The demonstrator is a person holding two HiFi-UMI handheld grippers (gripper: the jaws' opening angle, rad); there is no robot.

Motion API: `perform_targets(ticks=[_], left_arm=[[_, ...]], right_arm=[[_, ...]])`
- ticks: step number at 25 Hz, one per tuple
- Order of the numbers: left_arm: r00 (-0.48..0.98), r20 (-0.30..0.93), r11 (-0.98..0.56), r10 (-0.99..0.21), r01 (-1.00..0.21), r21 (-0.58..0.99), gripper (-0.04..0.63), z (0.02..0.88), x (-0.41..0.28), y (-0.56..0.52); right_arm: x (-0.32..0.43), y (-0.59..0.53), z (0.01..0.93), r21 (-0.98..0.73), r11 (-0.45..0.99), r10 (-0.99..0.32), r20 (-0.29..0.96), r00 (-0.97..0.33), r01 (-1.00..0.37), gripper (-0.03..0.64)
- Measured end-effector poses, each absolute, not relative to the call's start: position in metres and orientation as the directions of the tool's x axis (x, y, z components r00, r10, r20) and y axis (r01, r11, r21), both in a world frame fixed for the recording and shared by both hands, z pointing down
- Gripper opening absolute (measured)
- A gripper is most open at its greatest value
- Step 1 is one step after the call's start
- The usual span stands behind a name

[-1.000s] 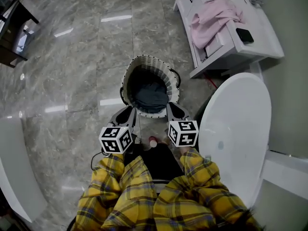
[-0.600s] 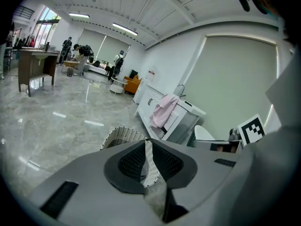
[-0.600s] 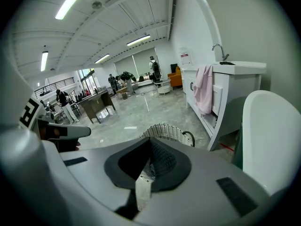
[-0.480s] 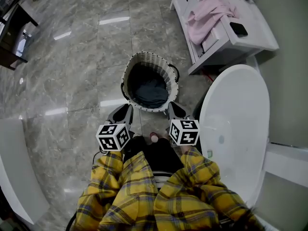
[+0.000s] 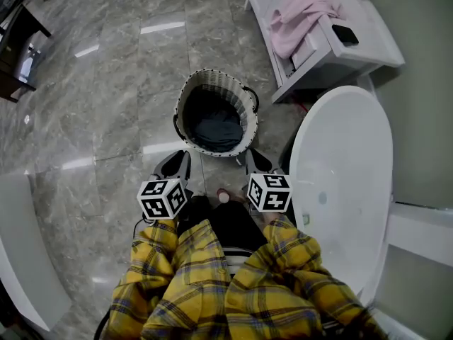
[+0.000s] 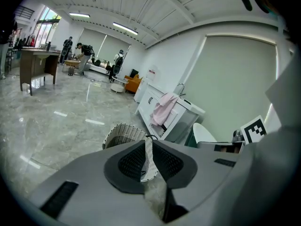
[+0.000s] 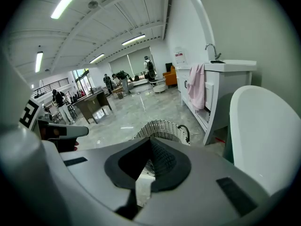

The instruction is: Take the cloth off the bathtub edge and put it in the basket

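Observation:
A round woven basket point(image 5: 244, 103) stands on the marble floor with a dark blue-grey cloth point(image 5: 218, 129) lying inside it. My left gripper point(image 5: 184, 156) hovers just short of the basket's near rim, shut to a thin slit with nothing between the pads. My right gripper point(image 5: 250, 154) hangs beside it, shut and empty. The white bathtub point(image 5: 299, 154) lies to the right, and no cloth shows on its visible edge. In the left gripper view the basket point(image 6: 123, 133) sits past the left gripper point(image 6: 147, 142). The right gripper point(image 7: 149, 142) likewise points at the basket point(image 7: 162, 126).
A white vanity cabinet point(image 5: 368, 48) stands beyond the tub with a pink cloth point(image 5: 297, 16) draped over its front and a dark phone point(image 5: 345, 34) on top. A dark desk point(image 5: 21, 27) is at far left. People stand far off point(image 6: 77, 55).
Both grippers have drawn back a little from over the basket's near rim toward the person. The basket now sits farther ahead of the jaws.

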State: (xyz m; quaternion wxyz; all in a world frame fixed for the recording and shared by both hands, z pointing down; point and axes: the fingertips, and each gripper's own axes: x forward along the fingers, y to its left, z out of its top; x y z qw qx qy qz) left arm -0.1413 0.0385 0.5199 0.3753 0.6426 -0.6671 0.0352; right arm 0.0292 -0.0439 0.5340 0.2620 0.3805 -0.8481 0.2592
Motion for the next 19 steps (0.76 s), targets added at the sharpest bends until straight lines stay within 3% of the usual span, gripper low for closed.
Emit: perform_targets(ticks=[19], left_arm=[[0.114, 0.607, 0.192, -0.786, -0.889, 0.415, 0.057, 0.534, -0.121, 0.03]], right_arm=[[0.047, -0.052, 0.533, -0.288, 0.526, -0.52, 0.636, -0.571, -0.8, 0.026]])
